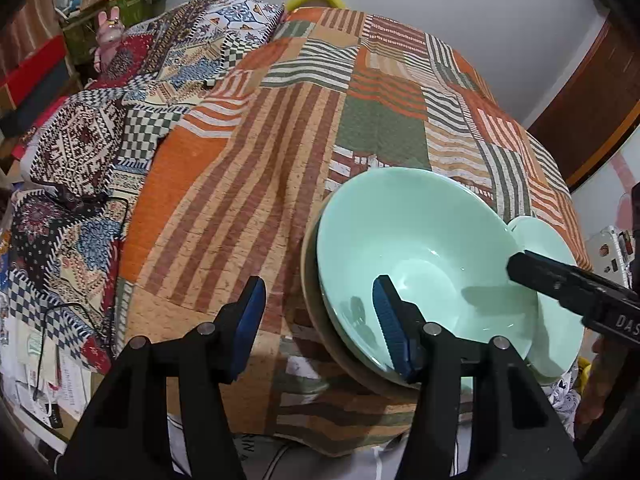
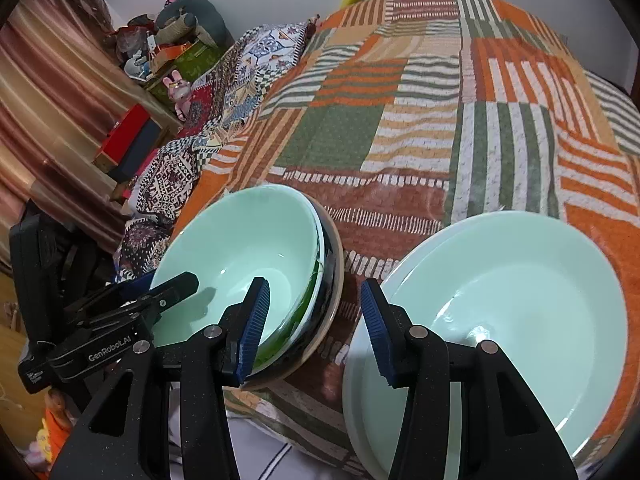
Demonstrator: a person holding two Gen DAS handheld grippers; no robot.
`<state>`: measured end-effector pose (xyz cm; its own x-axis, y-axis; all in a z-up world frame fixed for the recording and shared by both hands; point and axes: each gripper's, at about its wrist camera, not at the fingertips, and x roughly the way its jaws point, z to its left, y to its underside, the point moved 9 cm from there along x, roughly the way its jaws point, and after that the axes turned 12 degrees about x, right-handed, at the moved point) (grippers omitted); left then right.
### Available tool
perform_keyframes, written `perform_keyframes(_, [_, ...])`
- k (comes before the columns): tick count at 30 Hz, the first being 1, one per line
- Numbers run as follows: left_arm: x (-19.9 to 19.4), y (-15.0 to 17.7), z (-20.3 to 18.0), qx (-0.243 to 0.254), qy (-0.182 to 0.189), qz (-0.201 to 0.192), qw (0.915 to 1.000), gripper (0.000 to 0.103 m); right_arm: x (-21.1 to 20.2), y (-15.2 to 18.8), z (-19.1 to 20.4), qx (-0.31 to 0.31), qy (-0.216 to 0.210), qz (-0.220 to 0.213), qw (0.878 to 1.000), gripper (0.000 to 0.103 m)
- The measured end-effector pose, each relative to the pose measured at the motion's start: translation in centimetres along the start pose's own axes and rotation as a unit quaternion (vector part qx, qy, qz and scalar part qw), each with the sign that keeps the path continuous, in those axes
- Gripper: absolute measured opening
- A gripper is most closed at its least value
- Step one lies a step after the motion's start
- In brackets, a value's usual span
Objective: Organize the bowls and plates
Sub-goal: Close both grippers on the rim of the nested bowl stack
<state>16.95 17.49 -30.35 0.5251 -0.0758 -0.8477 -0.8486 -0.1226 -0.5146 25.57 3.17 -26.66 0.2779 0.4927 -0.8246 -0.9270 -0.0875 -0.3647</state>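
Both grippers sitting open over the crockery at the near edge of the bed

The mint bowl [image 2: 240, 256] is nested on a darker dish with a tan rim [image 2: 334, 280], close to the bed's near edge, and the stack of mint plates [image 2: 520, 304] is just beside it, toward the near right corner. The left gripper [image 1: 320, 316] has its fingers wide, straddling the bowl's near-left rim — one finger inside, one outside, holding nothing. The right gripper [image 2: 314, 328] is wide open too, one finger over the bowl, the other over the plates' rim. My guess is the bowl stack gets gripped next: I'd pinch the rim deep and lift level — that quilted bedspread [image 1: 280, 120] is soft, so things could tip.
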Motion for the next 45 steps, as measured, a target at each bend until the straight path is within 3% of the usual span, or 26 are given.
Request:
perform_keyframes(11, [1.7, 0.0, -1.1, -0.01, 0.051, 0.006, 0.9986, 0.055, 2.1, 0.5, 0.4, 0.0, -0.001, 0.021, 1.0, 0.044])
perform_keyframes(16, [2.1, 0.1, -1.3, -0.02, 0.069, 0.009, 0.9973, 0.047, 3.1, 0.8, 0.8, -0.013, 0.007, 0.028, 1.0, 0.044])
perform_keyframes(32, [0.9, 0.0, -1.2, -0.036, 0.046, 0.009, 0.9983, 0.043, 2.6, 0.4, 1.0, 0.003, 0.019, 0.019, 1.0, 0.042])
perform_keyframes(45, [-2.7, -1.5, -2.2, -0.031, 0.039, -0.031, 0.9983, 0.043, -0.4, 0.2, 1.6, 0.005, 0.004, -0.01, 1.0, 0.04])
